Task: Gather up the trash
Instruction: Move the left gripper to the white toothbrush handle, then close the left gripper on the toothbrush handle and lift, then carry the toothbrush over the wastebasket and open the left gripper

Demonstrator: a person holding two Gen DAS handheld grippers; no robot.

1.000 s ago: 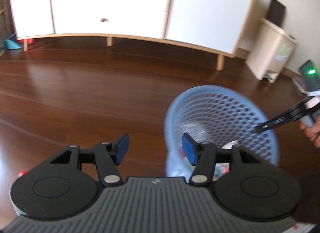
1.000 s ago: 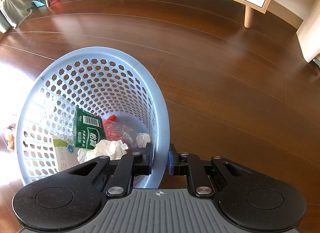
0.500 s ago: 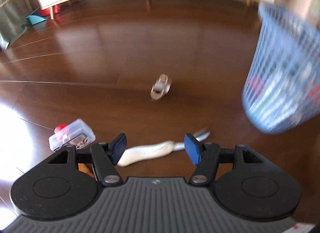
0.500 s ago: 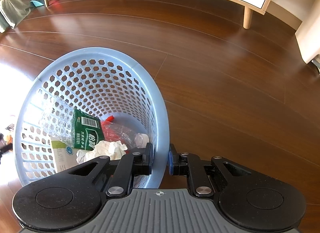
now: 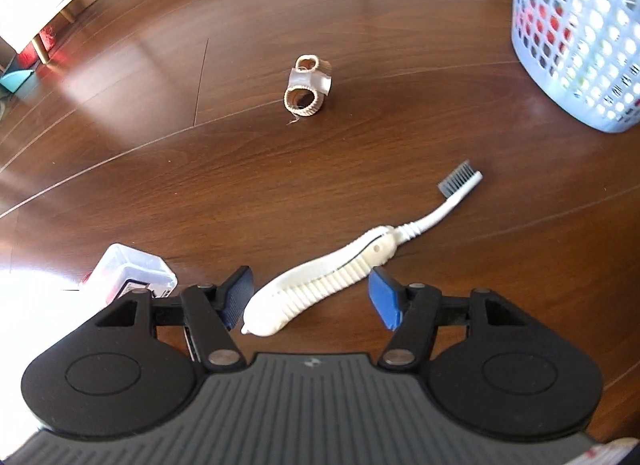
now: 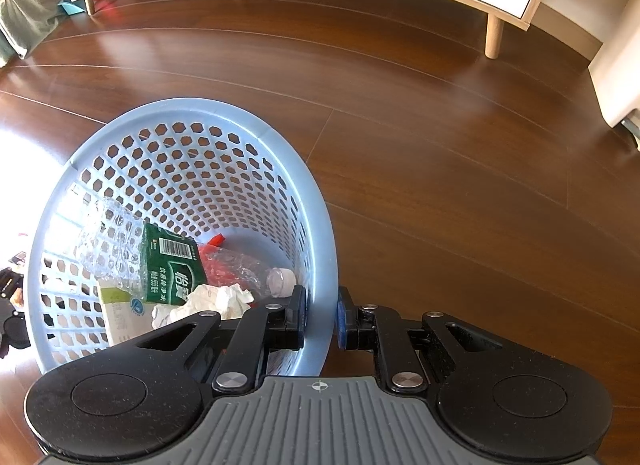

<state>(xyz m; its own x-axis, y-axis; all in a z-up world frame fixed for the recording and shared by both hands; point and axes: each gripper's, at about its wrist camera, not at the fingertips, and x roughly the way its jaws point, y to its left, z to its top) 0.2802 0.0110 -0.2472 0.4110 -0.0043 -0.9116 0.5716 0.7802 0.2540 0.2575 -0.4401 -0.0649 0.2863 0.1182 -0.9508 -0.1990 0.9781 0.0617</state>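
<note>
My left gripper [image 5: 314, 297] is open, low over the wooden floor, with the handle end of a white toothbrush [image 5: 340, 265] lying between its blue pads. Its bristle head points far right. A small clear plastic box [image 5: 132, 271] sits just left of the left finger. Further off lies a beige ribbed band [image 5: 306, 85]. My right gripper [image 6: 320, 315] is shut on the rim of the light blue perforated basket [image 6: 192, 121], which is tilted. Inside lie a clear bottle with a green label [image 6: 172, 265], crumpled paper [image 6: 208, 303] and red wrapping. The same basket [image 5: 576, 37] shows at the left view's upper right.
A white cabinet on wooden legs [image 6: 493, 37] runs along the far wall. A beige bin [image 6: 620, 77] stands at the right edge. Bright sunlight washes out the floor at the left of both views.
My left gripper swung from facing the cabinet and basket down to the floor, then closed in on the toothbrush, whose handle now lies between its pads. The right gripper kept its hold on the basket.
</note>
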